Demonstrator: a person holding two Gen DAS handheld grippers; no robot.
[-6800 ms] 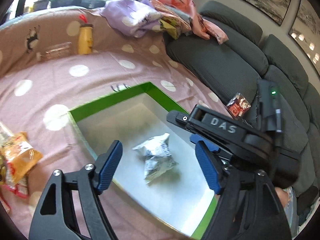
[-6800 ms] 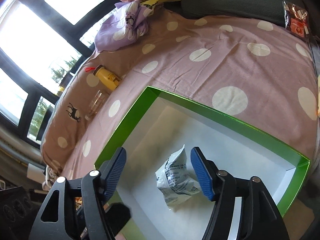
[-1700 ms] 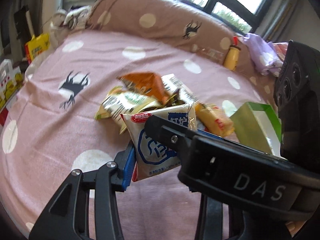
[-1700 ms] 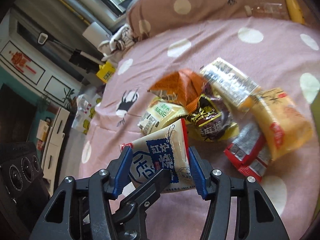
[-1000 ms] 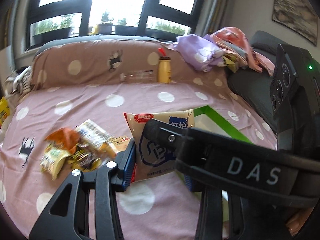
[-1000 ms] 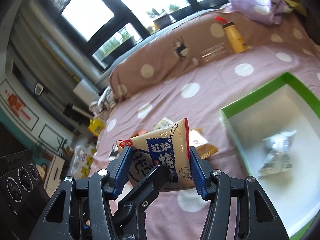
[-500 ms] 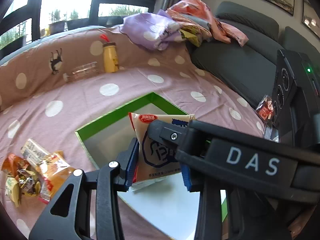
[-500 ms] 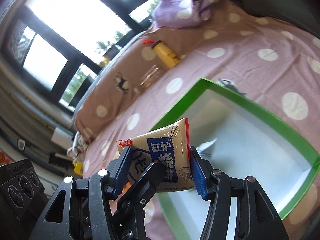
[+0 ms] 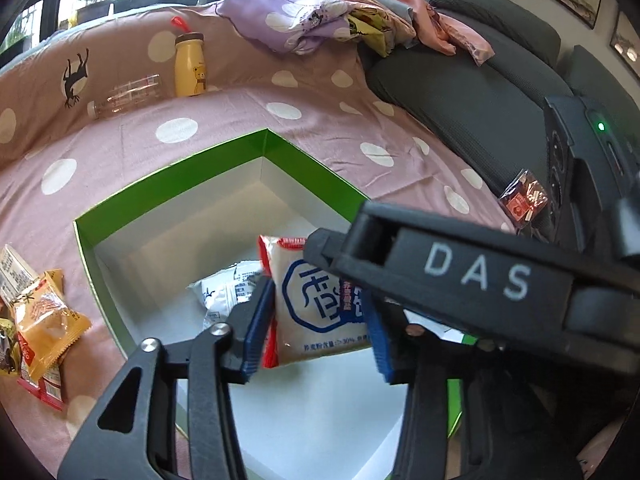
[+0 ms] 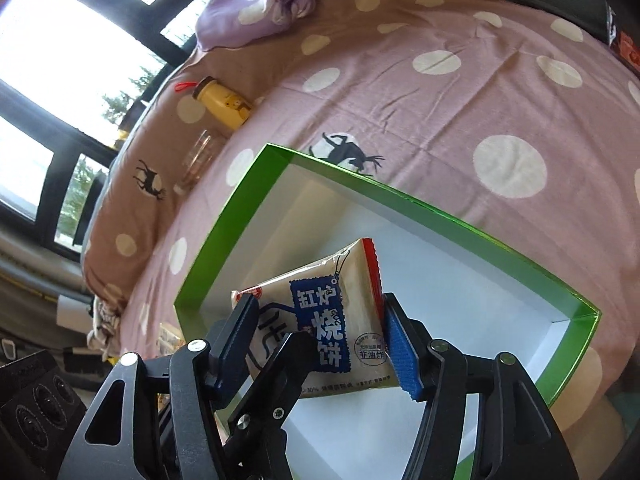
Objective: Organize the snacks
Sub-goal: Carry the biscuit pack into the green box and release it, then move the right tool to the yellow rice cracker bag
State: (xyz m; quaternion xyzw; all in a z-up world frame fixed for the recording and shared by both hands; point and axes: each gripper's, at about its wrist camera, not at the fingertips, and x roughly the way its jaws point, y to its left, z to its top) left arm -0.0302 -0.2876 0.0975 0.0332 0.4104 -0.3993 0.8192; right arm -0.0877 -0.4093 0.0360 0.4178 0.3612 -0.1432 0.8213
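A cream snack packet (image 9: 316, 300) with blue print and a red edge hangs over the inside of the green-rimmed white box (image 9: 172, 184). Both grippers hold it from opposite sides. My left gripper (image 9: 318, 328) has its blue pads against the packet's sides, and its jaws are opening. In the right wrist view my right gripper (image 10: 318, 340) spans the same packet (image 10: 320, 292), its jaws opening too, the pads still touching it. The box (image 10: 224, 248) lies below. A small white packet (image 9: 224, 292) rests on the box floor behind.
A pile of snack packets (image 9: 44, 320) lies left of the box on the pink dotted sheet. At the back stand a yellow bottle (image 9: 190, 64) and a clear bottle (image 9: 124, 96). A red packet (image 9: 524, 200) sits on the grey sofa (image 9: 460, 92). Clothes (image 9: 300, 20) are heaped behind.
Both grippers carried the cream packet from the snack pile rightward over the box and lowered it inside. The jaws stand slightly wider than half a second ago.
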